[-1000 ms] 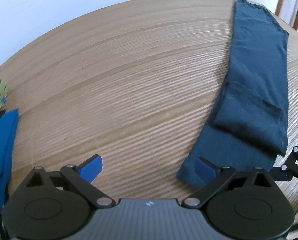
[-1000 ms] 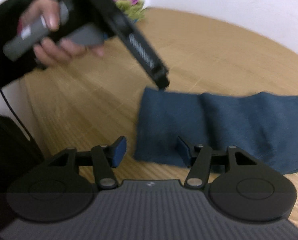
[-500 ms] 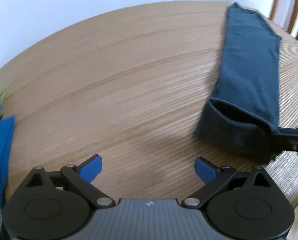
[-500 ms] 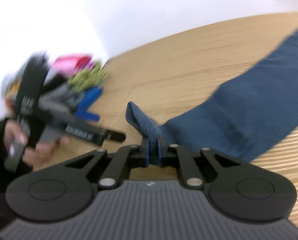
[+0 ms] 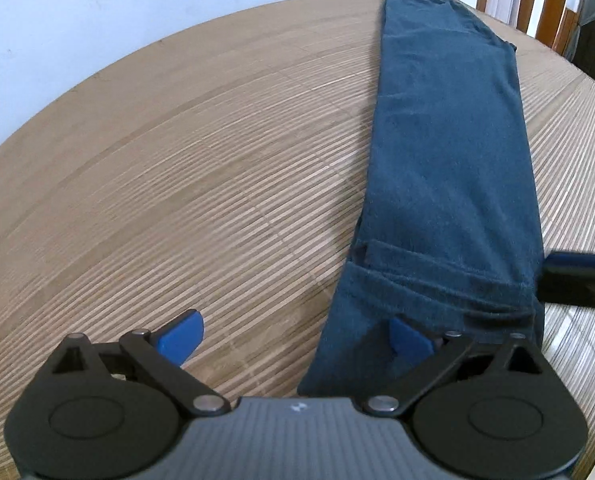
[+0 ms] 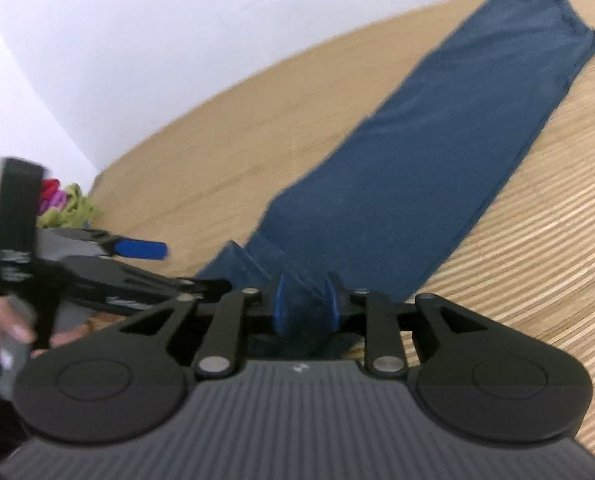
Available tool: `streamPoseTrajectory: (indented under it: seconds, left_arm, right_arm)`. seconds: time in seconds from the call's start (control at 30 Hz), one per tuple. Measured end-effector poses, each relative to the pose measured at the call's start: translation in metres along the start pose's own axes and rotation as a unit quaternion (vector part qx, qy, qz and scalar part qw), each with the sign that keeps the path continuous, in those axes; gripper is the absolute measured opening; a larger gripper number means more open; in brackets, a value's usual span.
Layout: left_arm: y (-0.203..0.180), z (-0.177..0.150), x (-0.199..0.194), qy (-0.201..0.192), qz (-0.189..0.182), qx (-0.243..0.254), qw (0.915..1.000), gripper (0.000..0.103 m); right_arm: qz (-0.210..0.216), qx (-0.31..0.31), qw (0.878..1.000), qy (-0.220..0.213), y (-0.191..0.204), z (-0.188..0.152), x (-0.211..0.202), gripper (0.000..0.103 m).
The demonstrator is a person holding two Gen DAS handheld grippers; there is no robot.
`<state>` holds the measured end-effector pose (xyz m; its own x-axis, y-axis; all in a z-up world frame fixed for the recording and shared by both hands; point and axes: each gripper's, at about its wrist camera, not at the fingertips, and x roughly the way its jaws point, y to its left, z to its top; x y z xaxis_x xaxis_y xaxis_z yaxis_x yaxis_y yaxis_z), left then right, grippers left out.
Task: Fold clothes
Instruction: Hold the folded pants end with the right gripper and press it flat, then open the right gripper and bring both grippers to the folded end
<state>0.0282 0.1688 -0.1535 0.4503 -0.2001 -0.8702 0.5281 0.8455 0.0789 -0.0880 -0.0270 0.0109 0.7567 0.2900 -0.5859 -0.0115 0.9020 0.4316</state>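
We saw a long blue cloth lying flat on the wooden table, running from the near edge to the far end. It was already a narrow strip, with its near end turned back over itself in a small flap. Our right claw was partly closed, with a fold of that near end between its blue pads; we think it was pinched there, but the picture was a bit blurry. Our left claw was wide open and held nothing. Its right pad sat over the near left corner of the cloth, and its left pad was over bare table. The cloth looked soft, thin and light, so we judged it would bend and droop easily and would not slip much on the table. We thought the two near corners were the best spots to hold, so the end would stay straight. A pile of bright clothes lay far off to the left.
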Motion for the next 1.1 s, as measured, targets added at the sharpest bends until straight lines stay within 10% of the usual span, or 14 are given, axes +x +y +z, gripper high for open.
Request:
streamPoseTrajectory:
  seconds: [0.2, 0.43, 0.57, 0.63, 0.87, 1.1]
  left_arm:
    - [0.004, 0.006, 0.008, 0.008, -0.015, 0.005, 0.9998, 0.103]
    - [0.009, 0.010, 0.011, 0.016, -0.035, 0.007, 0.9992, 0.102]
    - [0.019, 0.006, 0.001, 0.012, -0.054, 0.003, 0.9985, 0.082]
    - [0.024, 0.001, -0.010, -0.003, -0.057, 0.033, 0.9979, 0.078]
    - [0.014, -0.027, -0.024, -0.040, -0.058, 0.224, 0.9722, 0.076]
    - [-0.002, -0.031, -0.011, -0.022, -0.132, 0.230, 0.9641, 0.073]
  right_arm:
    - [0.040, -0.102, 0.993, 0.047, 0.032, -0.018, 0.006, 0.024]
    - [0.041, -0.044, 0.997, 0.051, 0.030, -0.035, 0.018, 0.023]
    - [0.051, -0.006, 0.998, 0.039, 0.029, -0.043, 0.019, 0.055]
    - [0.020, -0.046, 0.998, 0.042, 0.048, -0.045, 0.016, 0.074]
    - [-0.054, -0.117, 0.992, 0.015, 0.074, -0.062, -0.003, 0.075]
    - [-0.051, -0.150, 0.986, 0.045, 0.080, -0.081, 0.017, 0.071]
